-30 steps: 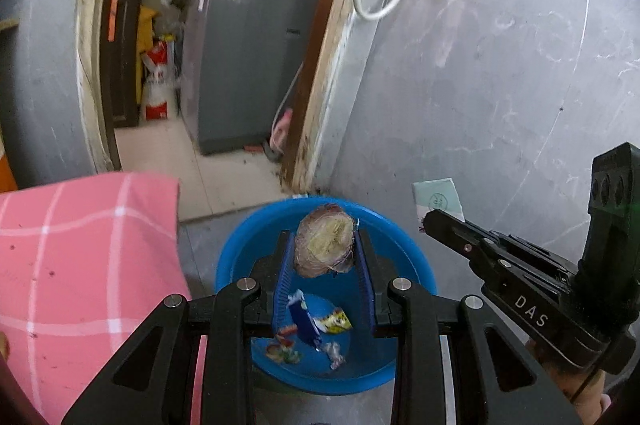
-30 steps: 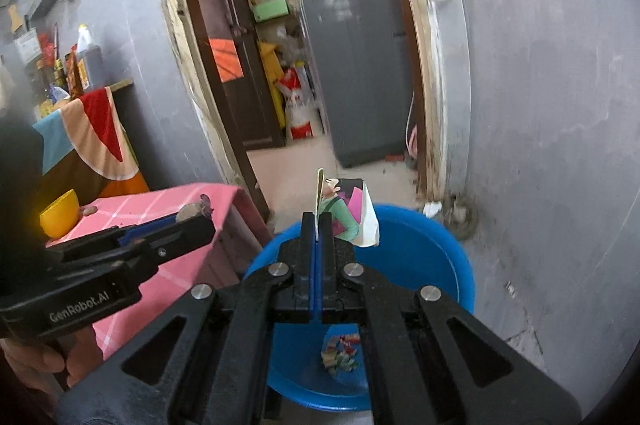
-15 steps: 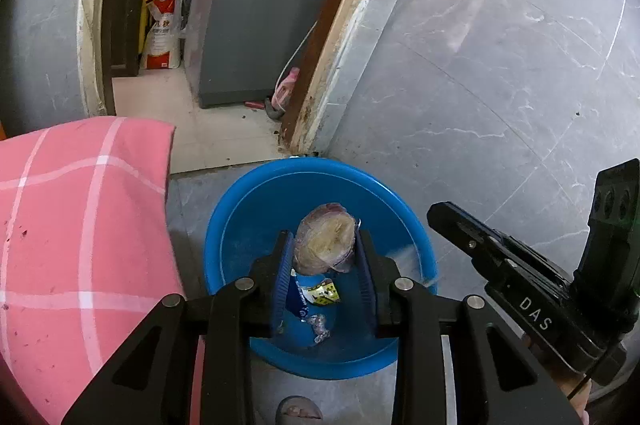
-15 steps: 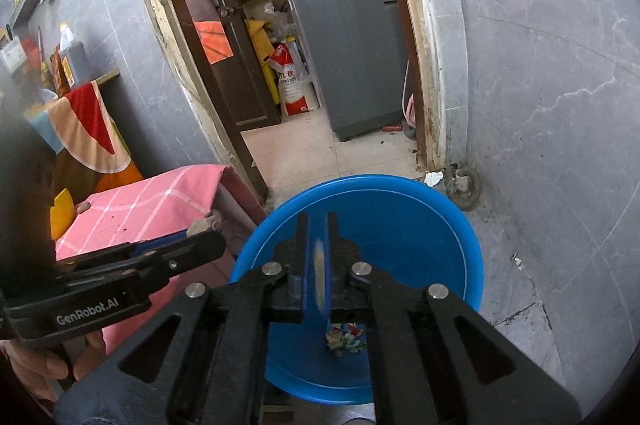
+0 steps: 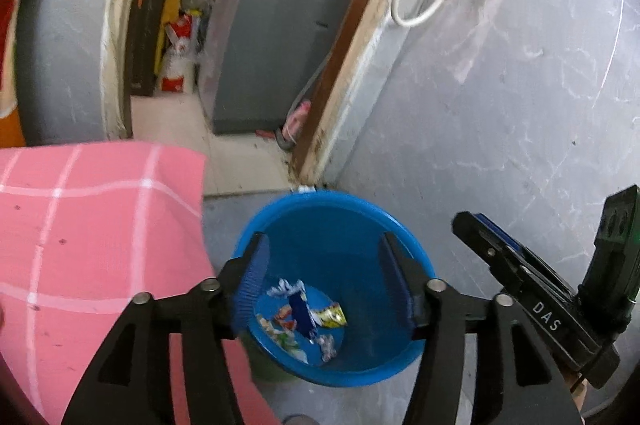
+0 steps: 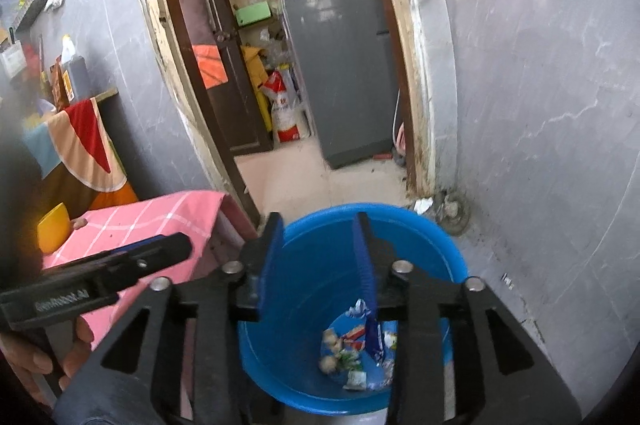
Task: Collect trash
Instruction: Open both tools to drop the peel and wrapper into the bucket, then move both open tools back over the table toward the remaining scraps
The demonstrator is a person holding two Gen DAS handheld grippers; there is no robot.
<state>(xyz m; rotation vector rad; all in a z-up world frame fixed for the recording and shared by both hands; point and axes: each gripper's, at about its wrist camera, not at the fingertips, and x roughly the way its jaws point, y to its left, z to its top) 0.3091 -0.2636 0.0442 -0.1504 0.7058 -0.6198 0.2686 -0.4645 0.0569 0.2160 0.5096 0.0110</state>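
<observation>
Blue plastic fills the middle of the left wrist view: the bucket (image 5: 336, 289) stands on the floor below the left gripper (image 5: 324, 277), whose jaws are opening with nothing between them. The trash (image 5: 304, 317), a heap of crumpled wrappers, lies on the bucket's bottom, straight under the gap between the jaws. Beside the bucket, the right gripper (image 5: 520, 277) reaches in from the picture's right edge, and a pink checked cloth (image 5: 88, 225) covers the counter on the other side. Motion blur softens the wrappers, so single pieces are hard to tell apart.

From the right wrist view, the same bucket (image 6: 440, 249) sits below the right gripper (image 6: 316, 261); its jaws are opening too, empty, and the trash (image 6: 356, 353) lies in the bucket beneath them, partly hidden behind one blue pad. Both grippers hang about equally near the bucket. Whether more litter waits on the counter cannot be told; most of it is cut off.
</observation>
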